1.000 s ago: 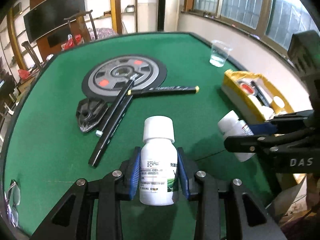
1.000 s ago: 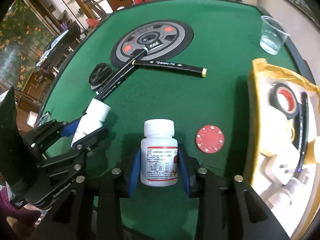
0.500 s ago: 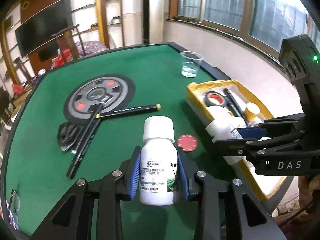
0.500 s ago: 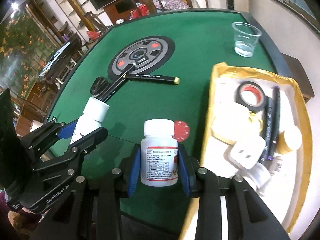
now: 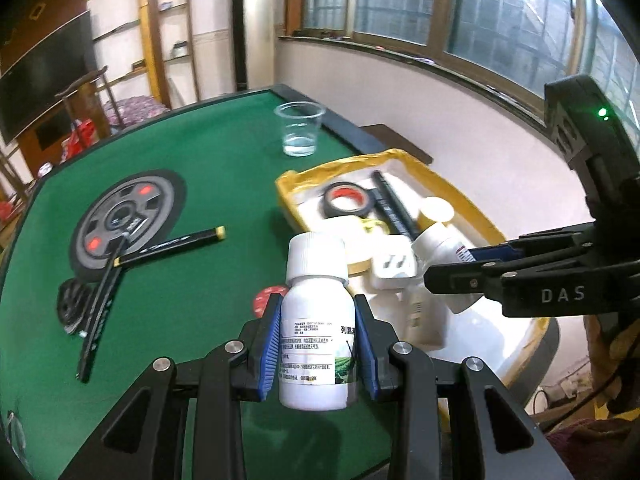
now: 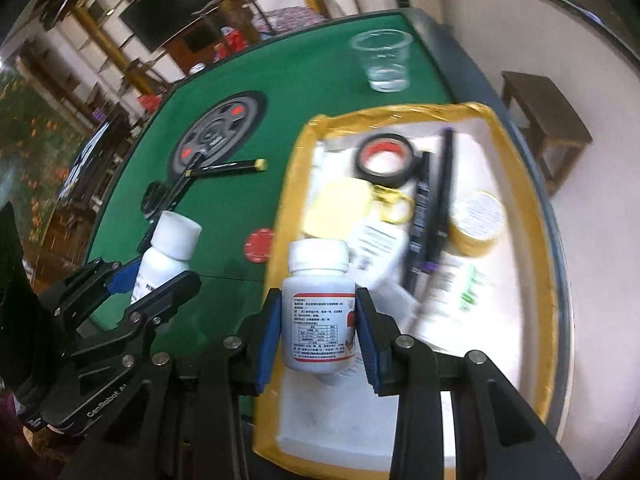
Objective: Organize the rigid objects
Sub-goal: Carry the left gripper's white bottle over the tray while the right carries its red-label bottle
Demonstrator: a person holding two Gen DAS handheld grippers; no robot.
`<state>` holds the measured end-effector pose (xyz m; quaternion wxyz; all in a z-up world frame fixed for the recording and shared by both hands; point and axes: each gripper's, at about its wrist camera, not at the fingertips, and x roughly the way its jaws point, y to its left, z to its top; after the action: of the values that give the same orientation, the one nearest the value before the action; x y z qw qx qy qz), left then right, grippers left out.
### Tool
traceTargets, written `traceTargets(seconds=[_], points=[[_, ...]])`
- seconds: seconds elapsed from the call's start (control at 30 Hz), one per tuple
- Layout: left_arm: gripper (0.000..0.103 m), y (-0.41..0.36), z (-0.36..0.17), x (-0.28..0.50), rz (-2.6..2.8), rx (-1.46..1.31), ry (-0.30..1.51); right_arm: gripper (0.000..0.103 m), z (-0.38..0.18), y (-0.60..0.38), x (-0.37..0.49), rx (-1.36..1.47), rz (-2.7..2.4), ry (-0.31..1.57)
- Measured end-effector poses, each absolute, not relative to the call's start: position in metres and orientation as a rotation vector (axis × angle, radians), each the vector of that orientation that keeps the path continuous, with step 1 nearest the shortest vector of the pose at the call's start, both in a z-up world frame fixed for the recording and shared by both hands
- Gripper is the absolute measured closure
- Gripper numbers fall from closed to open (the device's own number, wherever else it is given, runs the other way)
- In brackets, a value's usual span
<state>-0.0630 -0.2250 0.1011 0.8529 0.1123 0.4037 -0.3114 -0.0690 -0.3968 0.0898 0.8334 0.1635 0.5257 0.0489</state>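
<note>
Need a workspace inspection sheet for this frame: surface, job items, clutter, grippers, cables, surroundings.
Surface: green felt table, bare in the middle.
Job's things: yellow-rimmed tray holds tape roll, pens, jars; red chip, two black markers and a black clip on the felt.
Clutter: plastic cup, round weight-plate mat.
Grippers: left gripper shut on green-label bottle; right gripper shut on red-label bottle, over the tray.
Cables: dark cable low at right.
Surroundings: windows, shelves, chairs.

table (image 5: pixel 192 200) green | tray (image 6: pixel 520 152) yellow-rimmed | bottles (image 5: pixel 316 320) white | chip (image 6: pixel 260 245) red
</note>
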Motion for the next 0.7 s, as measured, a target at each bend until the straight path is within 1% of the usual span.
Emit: traceTargets(seconds=[0.7], points=[[0.067, -0.302, 0.095, -0.108, -0.916, 0.346, 0.864, 0.068, 0.066, -0.466, -0.104, 0.439, -0.081, 1.156]])
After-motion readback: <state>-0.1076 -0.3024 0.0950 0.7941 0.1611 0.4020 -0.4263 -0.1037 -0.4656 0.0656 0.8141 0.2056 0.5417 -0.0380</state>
